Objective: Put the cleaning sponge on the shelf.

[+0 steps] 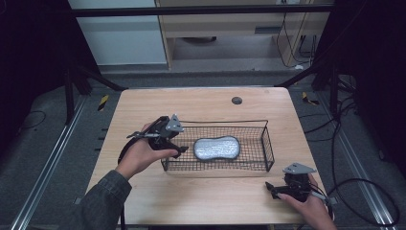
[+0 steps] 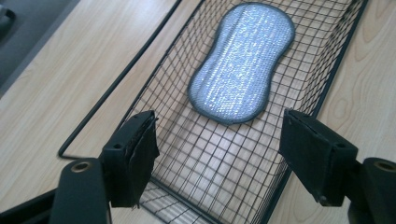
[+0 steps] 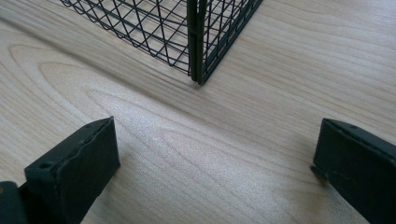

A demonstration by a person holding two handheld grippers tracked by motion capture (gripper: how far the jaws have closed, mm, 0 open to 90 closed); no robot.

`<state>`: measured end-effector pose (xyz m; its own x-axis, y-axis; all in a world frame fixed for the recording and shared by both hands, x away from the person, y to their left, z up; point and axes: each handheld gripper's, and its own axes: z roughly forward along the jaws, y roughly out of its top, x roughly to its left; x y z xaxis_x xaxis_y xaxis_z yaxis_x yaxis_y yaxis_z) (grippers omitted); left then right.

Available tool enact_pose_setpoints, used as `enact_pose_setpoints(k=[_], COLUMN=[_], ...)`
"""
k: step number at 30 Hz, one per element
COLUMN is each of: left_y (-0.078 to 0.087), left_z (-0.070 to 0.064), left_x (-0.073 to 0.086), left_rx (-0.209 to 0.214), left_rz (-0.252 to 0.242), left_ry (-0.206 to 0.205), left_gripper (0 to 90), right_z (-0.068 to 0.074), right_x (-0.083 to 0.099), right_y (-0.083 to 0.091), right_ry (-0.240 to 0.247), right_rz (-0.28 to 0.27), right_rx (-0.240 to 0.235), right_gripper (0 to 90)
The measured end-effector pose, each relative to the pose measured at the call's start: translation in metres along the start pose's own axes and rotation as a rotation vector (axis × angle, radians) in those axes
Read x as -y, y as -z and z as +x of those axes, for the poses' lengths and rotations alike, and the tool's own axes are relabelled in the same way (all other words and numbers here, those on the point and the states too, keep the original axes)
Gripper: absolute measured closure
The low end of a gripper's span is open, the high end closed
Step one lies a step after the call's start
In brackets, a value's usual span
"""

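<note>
A silver, peanut-shaped sponge (image 1: 216,148) lies flat on the floor of a black wire basket (image 1: 265,143) in the middle of the wooden surface (image 1: 206,103). The left claw (image 1: 178,149) hangs over the basket's left end with its jaws spread wide and nothing between them. In the left gripper view the sponge (image 2: 244,60) sits ahead of the jaws, clear of both pads. The step in hand looks like either the reach for the sponge or the moment just after setting it down; the pictures alone don't settle which.

The right claw (image 1: 269,188) rests low on the surface near the basket's near right corner (image 3: 196,70), jaws also wide apart and empty.

If the sponge is to be lifted, the left claw must go farther right and down into the basket, straddle the sponge's narrow waist or its near edge, and close. The sponge is thin and lies flat on the mesh, so a pad may need to slip under an edge.
</note>
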<state>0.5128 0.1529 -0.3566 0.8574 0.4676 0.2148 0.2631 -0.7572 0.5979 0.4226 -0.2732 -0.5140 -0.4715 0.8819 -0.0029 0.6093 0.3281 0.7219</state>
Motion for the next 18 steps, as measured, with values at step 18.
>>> enact_pose_setpoints(k=[18], left_y=[0.033], left_z=[0.018], left_x=[0.056], left_rx=[-0.12], left_rz=[-0.079], left_ry=[0.21], left_gripper=[3.7], right_z=[0.0], right_x=[0.0], right_y=[0.0], right_ry=[0.001], right_rz=[0.0], right_rx=[0.004], right_gripper=[0.5])
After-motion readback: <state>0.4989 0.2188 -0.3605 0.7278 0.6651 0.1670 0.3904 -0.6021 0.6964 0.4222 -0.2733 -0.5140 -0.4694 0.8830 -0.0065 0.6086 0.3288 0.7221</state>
